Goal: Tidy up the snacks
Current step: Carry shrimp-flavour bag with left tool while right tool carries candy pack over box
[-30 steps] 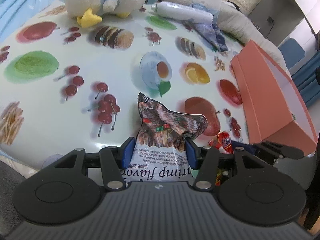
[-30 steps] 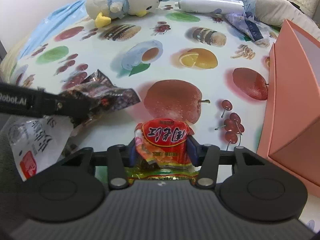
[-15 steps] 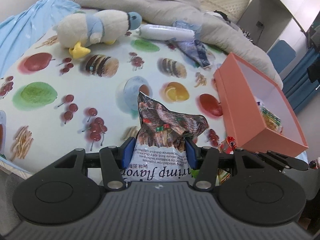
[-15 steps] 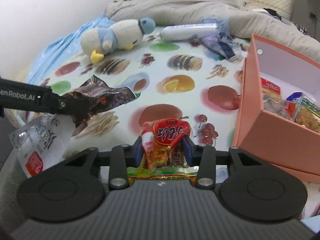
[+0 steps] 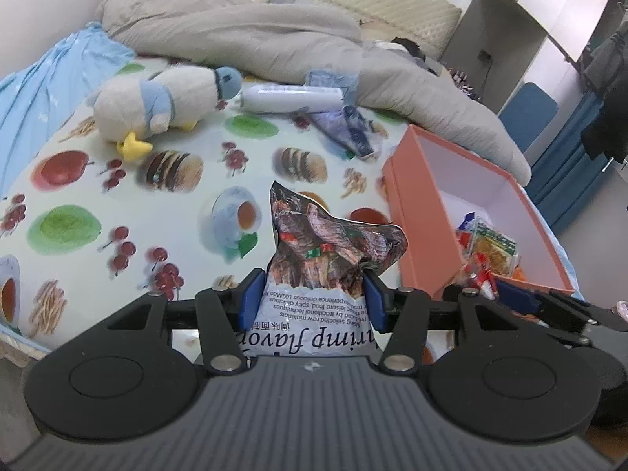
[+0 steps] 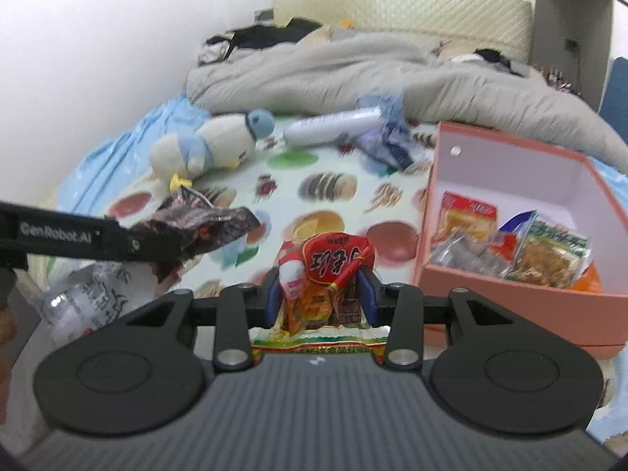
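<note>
My left gripper (image 5: 310,300) is shut on a shrimp-flavour snack bag (image 5: 325,251), dark brown on top and white below, held up above the printed cloth. The same bag (image 6: 196,223) and the left gripper's arm show at the left of the right wrist view. My right gripper (image 6: 320,300) is shut on a red snack packet (image 6: 327,267), also lifted. An open pink box (image 5: 408,212) stands to the right; in the right wrist view the box (image 6: 510,294) holds several snack packets (image 6: 549,253).
A fruit-print cloth (image 5: 188,212) covers the bed. At the back lie a plush duck (image 5: 165,106), a white tube (image 5: 290,98) and a blue wrapper (image 5: 345,129). A grey duvet (image 5: 274,35) is piled behind them.
Both grippers have risen and pulled back with their packets, so more of the bed shows. The pink box's inside and its snacks have come into view.
</note>
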Action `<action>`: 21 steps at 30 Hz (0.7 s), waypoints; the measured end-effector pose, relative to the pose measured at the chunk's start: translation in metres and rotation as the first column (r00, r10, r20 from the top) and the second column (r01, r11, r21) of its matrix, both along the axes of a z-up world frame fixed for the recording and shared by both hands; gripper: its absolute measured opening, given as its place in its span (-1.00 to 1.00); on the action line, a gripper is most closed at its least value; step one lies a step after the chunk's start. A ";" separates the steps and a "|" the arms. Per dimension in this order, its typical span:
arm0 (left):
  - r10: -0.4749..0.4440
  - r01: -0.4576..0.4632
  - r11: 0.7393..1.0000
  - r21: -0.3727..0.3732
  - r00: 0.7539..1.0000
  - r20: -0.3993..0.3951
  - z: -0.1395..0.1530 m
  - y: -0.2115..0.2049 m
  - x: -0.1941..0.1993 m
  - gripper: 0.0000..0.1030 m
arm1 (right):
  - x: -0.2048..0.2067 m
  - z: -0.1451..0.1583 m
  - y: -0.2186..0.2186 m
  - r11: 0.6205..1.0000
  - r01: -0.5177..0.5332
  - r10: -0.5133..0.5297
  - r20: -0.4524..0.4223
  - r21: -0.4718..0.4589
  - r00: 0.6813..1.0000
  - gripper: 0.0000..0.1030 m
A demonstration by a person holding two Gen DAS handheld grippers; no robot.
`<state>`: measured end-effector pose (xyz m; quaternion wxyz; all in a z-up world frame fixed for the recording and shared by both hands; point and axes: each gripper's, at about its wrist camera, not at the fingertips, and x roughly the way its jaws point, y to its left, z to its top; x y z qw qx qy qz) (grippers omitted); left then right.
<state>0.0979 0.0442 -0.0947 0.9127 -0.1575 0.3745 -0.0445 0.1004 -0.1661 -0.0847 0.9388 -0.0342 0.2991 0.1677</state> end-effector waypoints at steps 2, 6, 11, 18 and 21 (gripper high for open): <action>-0.008 0.008 1.000 0.000 1.000 0.011 0.006 -0.004 -0.002 0.14 | -0.004 0.009 -0.006 1.000 0.012 -0.013 0.020 0.016 1.000 -0.17; -0.037 0.037 0.999 0.007 0.999 0.039 0.018 -0.017 -0.003 0.14 | -0.010 0.023 -0.018 0.999 0.038 -0.040 0.057 0.029 0.998 -0.17; -0.076 0.076 0.997 0.010 0.994 0.075 0.033 -0.036 -0.003 0.14 | -0.017 0.037 -0.036 0.996 0.081 -0.085 0.093 0.040 0.992 -0.17; -0.163 0.166 0.986 -0.013 0.978 0.126 0.051 -0.079 0.007 0.14 | -0.025 0.051 -0.071 0.986 0.161 -0.165 0.128 0.042 0.978 -0.17; -0.214 0.218 0.976 -0.014 0.967 0.142 0.058 -0.101 0.015 0.14 | -0.026 0.054 -0.086 0.978 0.202 -0.206 0.132 0.046 0.970 -0.17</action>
